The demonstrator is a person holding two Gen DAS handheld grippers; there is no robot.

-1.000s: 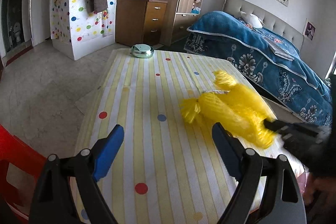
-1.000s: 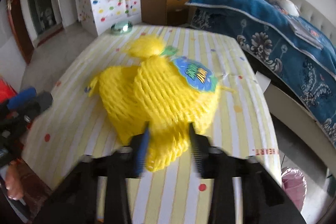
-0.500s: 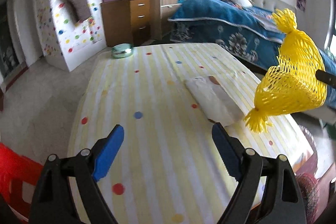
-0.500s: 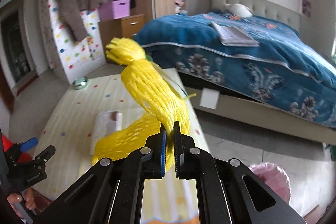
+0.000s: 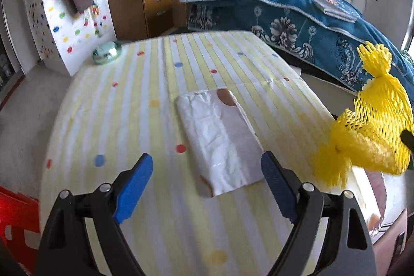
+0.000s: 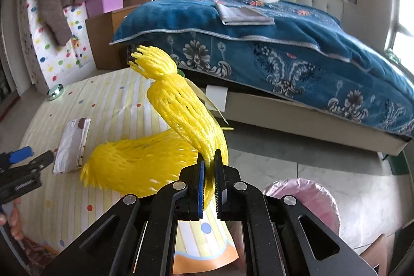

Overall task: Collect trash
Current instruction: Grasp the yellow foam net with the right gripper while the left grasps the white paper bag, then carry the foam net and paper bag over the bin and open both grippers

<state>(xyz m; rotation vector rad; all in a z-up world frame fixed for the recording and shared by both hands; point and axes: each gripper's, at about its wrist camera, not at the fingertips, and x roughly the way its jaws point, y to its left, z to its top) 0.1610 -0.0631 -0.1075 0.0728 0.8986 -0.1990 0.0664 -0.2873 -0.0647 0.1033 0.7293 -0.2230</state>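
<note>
My right gripper (image 6: 209,157) is shut on a yellow foam net (image 6: 181,126), which hangs in the air off the table's right edge; the same yellow foam net (image 5: 372,131) shows at the right of the left wrist view. A flat white wrapper (image 5: 220,139) lies on the striped tablecloth (image 5: 129,105), just ahead of my left gripper (image 5: 207,167), which stands open and empty above the cloth. In the right wrist view the white wrapper (image 6: 72,141) lies left of the net, with the left gripper (image 6: 23,159) near it.
A pink-lined trash bin (image 6: 305,201) stands on the floor beside the table, below the right gripper. A small green round tin (image 5: 106,53) sits at the table's far left corner. A bed with a blue blanket (image 6: 271,48) lies beyond. A red chair (image 5: 15,219) is at the left.
The right gripper closed on the yellow net, lifted it off the table and carried it right, past the edge. That uncovered the white wrapper. The left gripper moved toward the wrapper, still open.
</note>
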